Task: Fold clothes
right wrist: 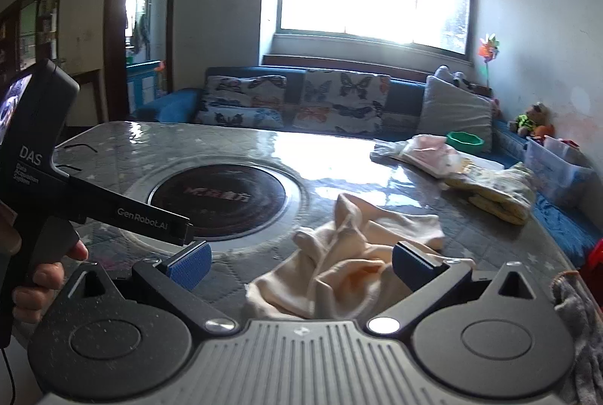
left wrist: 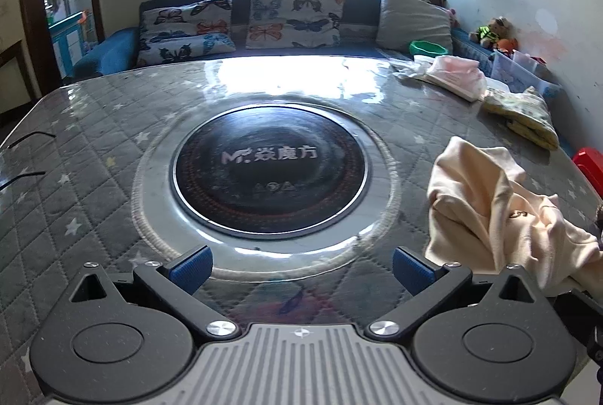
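Note:
A crumpled cream garment (left wrist: 493, 212) lies on the quilted grey table, to the right of my left gripper (left wrist: 301, 271). That gripper is open, its blue pads apart over bare table near the round black cooktop (left wrist: 269, 175). In the right wrist view the same cream garment (right wrist: 350, 265) sits bunched just ahead of and between the blue pads of my right gripper (right wrist: 301, 267), which is open and holds nothing. The left gripper's black body (right wrist: 56, 186), held by a hand (right wrist: 41, 276), shows at the left of that view.
Folded pink clothes (left wrist: 452, 75) and a yellow patterned garment (left wrist: 524, 112) lie at the table's far right. A blue sofa (left wrist: 109, 54) with butterfly cushions stands behind the table. A clear plastic bin (right wrist: 554, 163) and a red object (left wrist: 589, 163) sit beyond the right edge.

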### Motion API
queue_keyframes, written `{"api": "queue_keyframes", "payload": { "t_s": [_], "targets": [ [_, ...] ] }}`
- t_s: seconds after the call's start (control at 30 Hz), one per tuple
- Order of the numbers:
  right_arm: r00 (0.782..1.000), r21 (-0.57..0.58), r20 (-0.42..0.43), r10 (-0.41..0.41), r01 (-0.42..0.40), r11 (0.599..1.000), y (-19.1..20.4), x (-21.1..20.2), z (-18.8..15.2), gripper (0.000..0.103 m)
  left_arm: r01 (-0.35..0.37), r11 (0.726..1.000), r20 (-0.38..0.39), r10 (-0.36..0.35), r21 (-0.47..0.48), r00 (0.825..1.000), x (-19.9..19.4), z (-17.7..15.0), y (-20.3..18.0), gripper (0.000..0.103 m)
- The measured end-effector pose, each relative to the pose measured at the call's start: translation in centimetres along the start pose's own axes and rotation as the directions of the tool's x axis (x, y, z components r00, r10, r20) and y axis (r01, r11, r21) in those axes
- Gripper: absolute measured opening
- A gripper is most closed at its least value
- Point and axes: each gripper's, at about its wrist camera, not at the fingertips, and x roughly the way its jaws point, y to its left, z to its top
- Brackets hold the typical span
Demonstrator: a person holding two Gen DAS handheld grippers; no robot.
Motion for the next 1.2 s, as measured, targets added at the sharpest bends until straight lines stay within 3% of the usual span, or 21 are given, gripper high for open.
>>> {"api": "queue_keyframes", "payload": {
  "t_s": [0.53, 0.93, 1.2],
  "targets": [
    [0.996, 0.085, -0.044, -0.076, 0.079, 0.993, -2.3, 0.4, -0.9, 0.102, 0.045, 0.992, -0.014, -0.043, 0.115, 0.999, 0.9, 1.2, -4.2, 0.103],
    [0.989, 0.13, -0.112, -0.092, 0.106, 0.986, -4.0, 1.7, -1.4, 0.09, 0.071, 0.984, -0.07, -0.06, 0.165, 0.996, 2.6, 2.0, -6.2, 0.103],
    [0.988, 0.15, -0.121, -0.098, 0.116, 0.982, -5.3, 2.6, -0.9, 0.081, 0.084, 0.972, -0.068, -0.071, 0.218, 0.995, 3.1, 3.1, -8.1, 0.103]
  ]
}}
